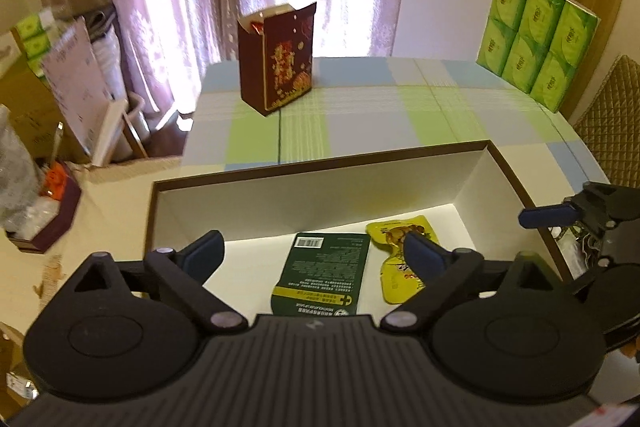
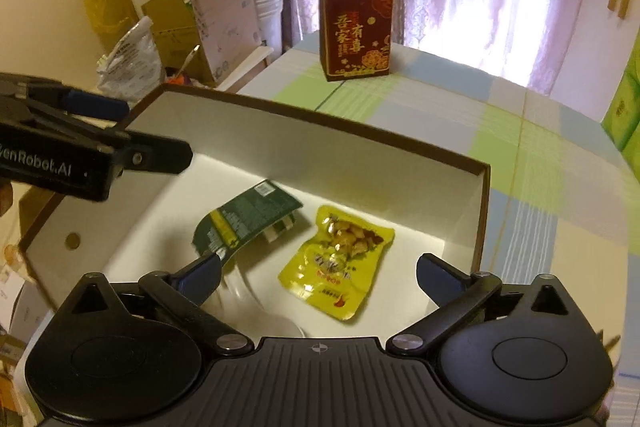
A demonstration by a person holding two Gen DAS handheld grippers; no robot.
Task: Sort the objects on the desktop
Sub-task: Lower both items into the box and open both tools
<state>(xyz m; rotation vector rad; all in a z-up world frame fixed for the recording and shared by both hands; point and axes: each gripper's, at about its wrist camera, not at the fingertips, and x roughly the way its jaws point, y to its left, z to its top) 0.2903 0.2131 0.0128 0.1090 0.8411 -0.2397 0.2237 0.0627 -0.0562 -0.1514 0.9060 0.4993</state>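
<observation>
Hovering wide-jawed and empty over the white box (image 2: 478, 211), both the left gripper (image 1: 312, 251) and right gripper (image 2: 320, 273) look done dropping the green packet (image 2: 248, 219) and yellow pouch (image 2: 340, 267) for sorting.

Black claws (image 1: 316, 253), blue fingertips (image 1: 204, 253)

My left jaws (image 1: 316, 253) and right jaws (image 2: 320, 277) both gape over the box (image 2: 320, 125). Its tall walls fence every side, so only the top is open. On its floor the green packet (image 2: 250, 217) and yellow pouch (image 2: 340, 263) leave bare white at the corners.
</observation>
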